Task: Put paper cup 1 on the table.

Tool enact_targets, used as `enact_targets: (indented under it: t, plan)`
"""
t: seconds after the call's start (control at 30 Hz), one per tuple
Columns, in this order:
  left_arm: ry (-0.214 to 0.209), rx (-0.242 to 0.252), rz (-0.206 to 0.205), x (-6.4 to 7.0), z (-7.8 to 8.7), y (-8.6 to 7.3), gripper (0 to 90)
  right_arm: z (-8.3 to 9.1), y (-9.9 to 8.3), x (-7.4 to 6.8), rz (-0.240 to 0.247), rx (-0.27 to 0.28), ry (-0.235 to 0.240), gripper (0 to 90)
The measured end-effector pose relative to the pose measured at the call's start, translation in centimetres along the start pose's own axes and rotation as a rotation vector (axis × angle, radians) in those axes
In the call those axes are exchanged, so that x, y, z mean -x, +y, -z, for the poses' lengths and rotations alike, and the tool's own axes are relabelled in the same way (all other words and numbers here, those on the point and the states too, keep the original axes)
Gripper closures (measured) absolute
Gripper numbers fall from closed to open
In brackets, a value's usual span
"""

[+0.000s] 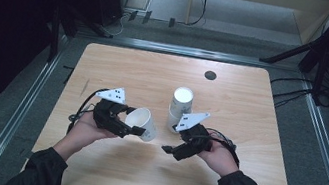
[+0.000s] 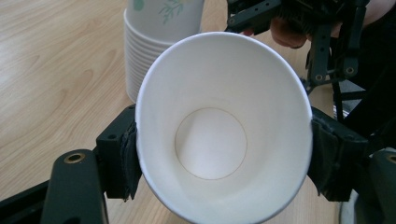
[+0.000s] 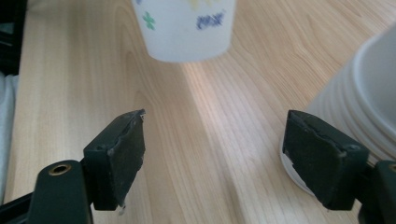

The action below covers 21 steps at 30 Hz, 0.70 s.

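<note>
Cup [image 2: 219, 135] is sitting tipped in my left claw [image 1: 123, 122], pads pinching its wall on both sides, mouth facing the camera, held just beside the stack [image 1: 180, 106] on the table [image 1: 156, 71]. My right claw [image 1: 179, 143] is hanging wide open and empty near the stack's base. Risk: I am squeezing thin paper, so the rim may buckle or slip.

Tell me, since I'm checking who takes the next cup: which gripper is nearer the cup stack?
Right. The right gripper sits open just beside the cup stack; the left gripper is farther off, holding a paper cup.
</note>
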<state>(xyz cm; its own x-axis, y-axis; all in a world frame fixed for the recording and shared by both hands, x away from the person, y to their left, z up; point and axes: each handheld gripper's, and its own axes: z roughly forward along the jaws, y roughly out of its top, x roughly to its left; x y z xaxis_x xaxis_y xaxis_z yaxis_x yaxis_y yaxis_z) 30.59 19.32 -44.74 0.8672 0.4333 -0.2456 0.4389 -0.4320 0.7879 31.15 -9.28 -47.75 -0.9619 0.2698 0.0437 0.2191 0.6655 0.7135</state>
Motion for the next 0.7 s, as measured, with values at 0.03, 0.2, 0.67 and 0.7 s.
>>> enact_targets:
  t: [0.03,0.2,0.67,0.7]
  plan:
    - [0.009,-0.003,-0.004,-0.1,0.1,0.0,24.4,0.1,-0.1,0.1,-0.009,-0.001,-0.006,21.5]
    - [0.041,-0.030,-0.007,-0.8,0.1,-0.2,24.4,0.4,-0.4,0.4,-0.034,0.004,-0.020,21.6]
    - [0.111,-0.084,-0.006,-2.6,0.3,-0.5,24.4,0.7,-1.4,1.3,-0.056,0.012,-0.078,22.2]
    - [0.116,-0.089,-0.007,-2.8,0.3,-0.6,24.4,0.8,-1.5,1.3,-0.058,0.011,-0.081,22.1]
